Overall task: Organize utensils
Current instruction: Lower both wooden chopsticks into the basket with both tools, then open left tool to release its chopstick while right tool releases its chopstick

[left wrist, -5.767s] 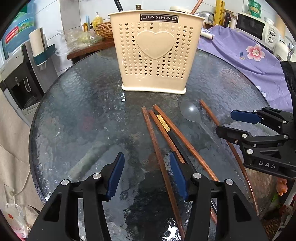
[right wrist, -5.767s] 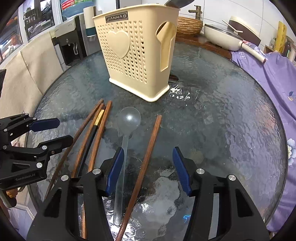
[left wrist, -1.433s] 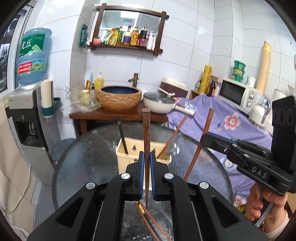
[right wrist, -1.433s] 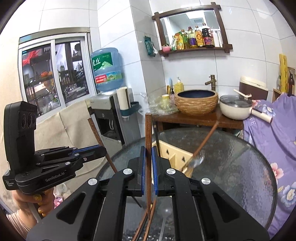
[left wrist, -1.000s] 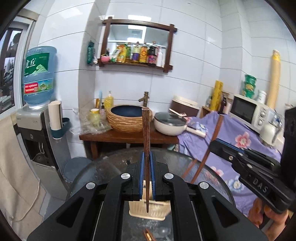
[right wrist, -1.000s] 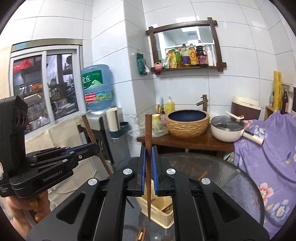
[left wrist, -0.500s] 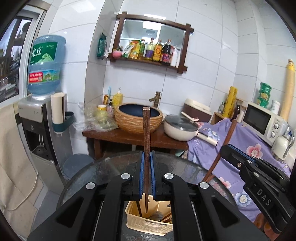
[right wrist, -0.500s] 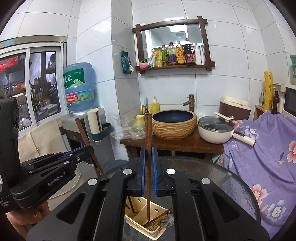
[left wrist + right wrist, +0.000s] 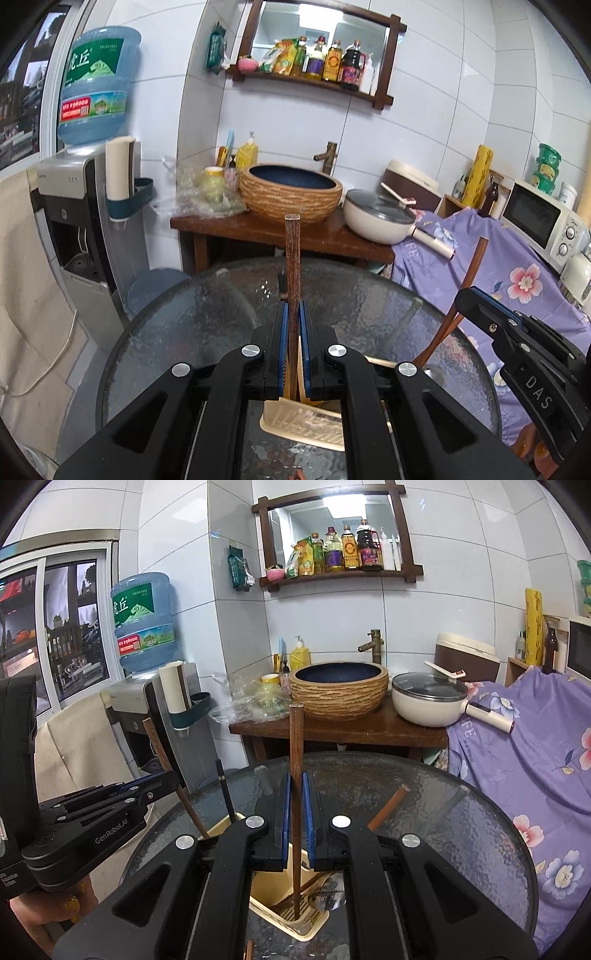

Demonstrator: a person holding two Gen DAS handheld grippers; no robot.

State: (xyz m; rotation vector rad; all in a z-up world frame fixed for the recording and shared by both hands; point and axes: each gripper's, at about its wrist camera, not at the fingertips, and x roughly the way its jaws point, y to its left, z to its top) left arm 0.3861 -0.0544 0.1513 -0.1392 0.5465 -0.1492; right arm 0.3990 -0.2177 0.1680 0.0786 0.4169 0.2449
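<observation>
the left gripper (image 9: 291,343) is clamped on a brown chopstick (image 9: 292,258) that stands upright between its blue pads, the lower end reaching down into the cream utensil basket (image 9: 306,424) on the glass table (image 9: 177,325). the right gripper (image 9: 296,823) pinches a second chopstick (image 9: 296,746) the same way, upright, its tip inside the basket's open top beside other sticks leaning there.

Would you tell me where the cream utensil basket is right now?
The cream utensil basket sits on the glass table, directly below both claws, with the right claw's chopstick reaching into it.
</observation>
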